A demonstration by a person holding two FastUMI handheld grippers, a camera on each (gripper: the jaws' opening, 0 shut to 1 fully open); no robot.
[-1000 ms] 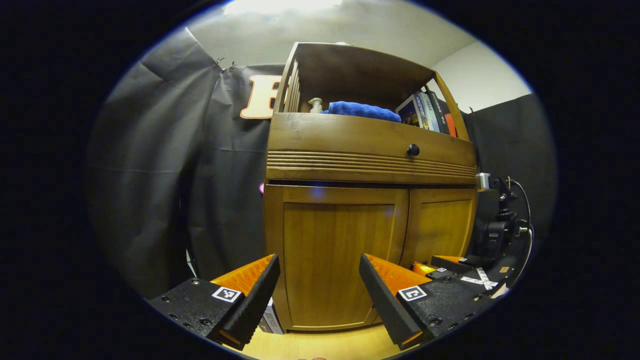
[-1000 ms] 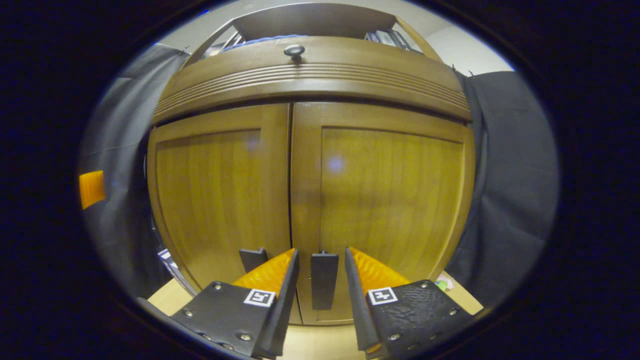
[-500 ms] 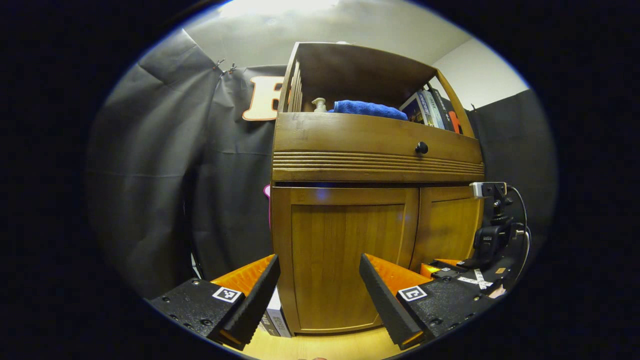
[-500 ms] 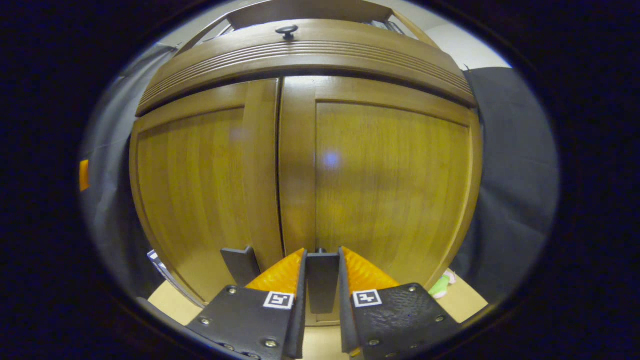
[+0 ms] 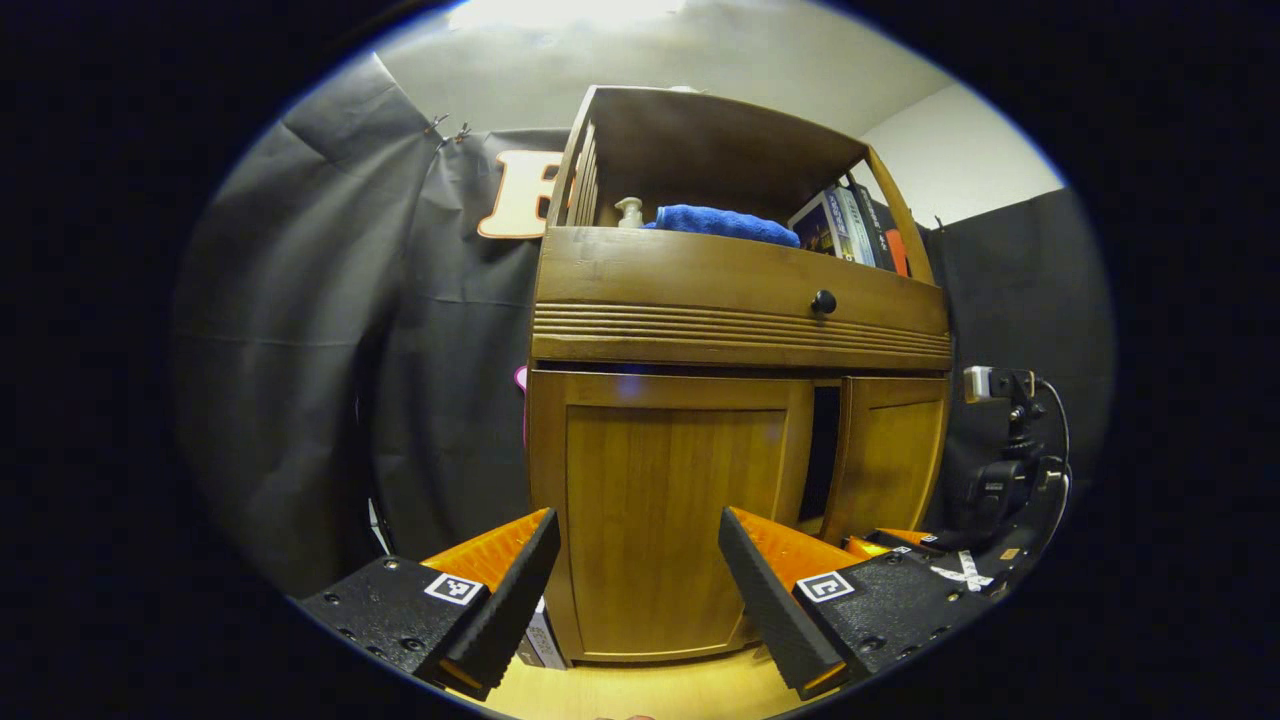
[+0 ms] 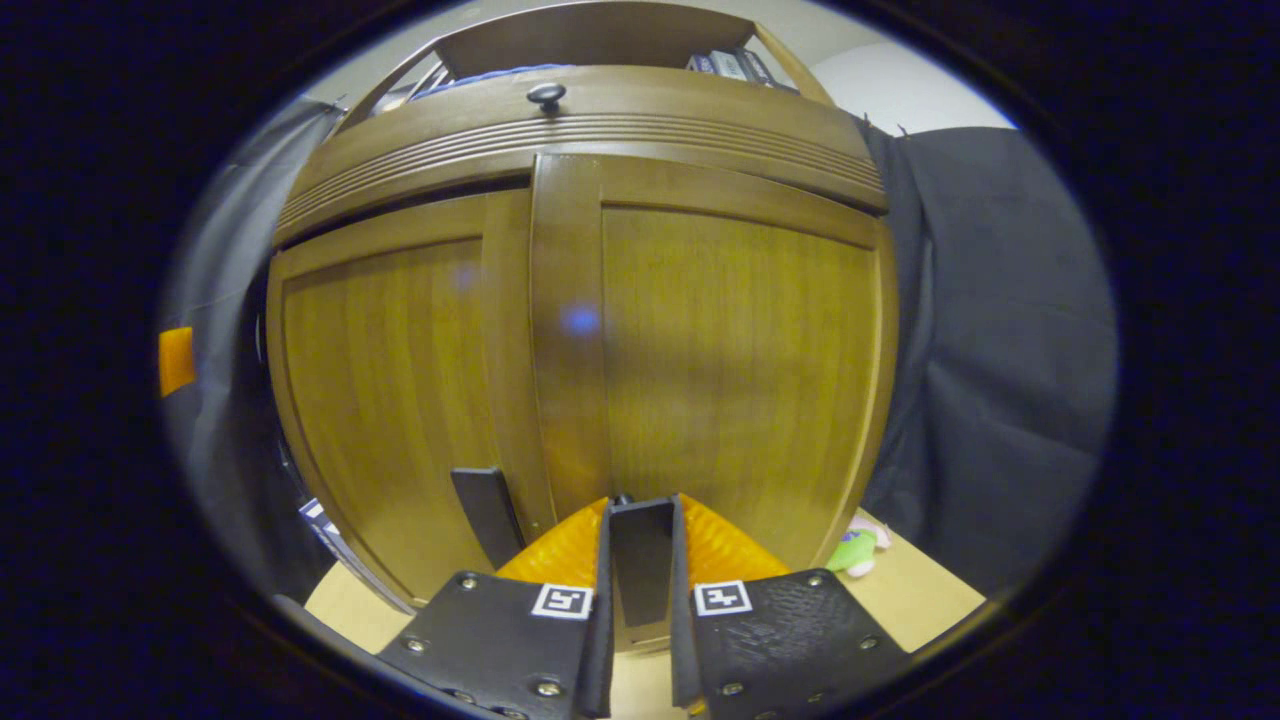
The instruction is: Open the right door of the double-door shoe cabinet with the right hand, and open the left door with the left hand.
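Observation:
The wooden shoe cabinet (image 5: 740,320) stands ahead on a light floor. In the right gripper view my right gripper (image 6: 640,560) is shut on the dark flat handle (image 6: 641,545) of the right door (image 6: 730,360). That door stands slightly ajar; a dark gap (image 5: 826,440) shows between the right door (image 5: 888,450) and the left door (image 5: 670,500) in the left gripper view. The left door (image 6: 390,400) lies flush, its dark handle (image 6: 487,512) free. My left gripper (image 5: 635,570) is open, held apart in front of the left door. The right gripper (image 5: 900,545) also appears low right there.
A drawer with a black knob (image 5: 823,301) sits above the doors. The open shelf holds a blue towel (image 5: 725,222), a pump bottle (image 5: 629,211) and books (image 5: 845,225). Boxes (image 5: 540,640) lean left of the cabinet. A small green toy (image 6: 855,548) lies on the floor right.
My right gripper closed on the right door's handle and pulled; the door has swung out a little, opening a dark gap. The left gripper stayed open, drifting slightly.

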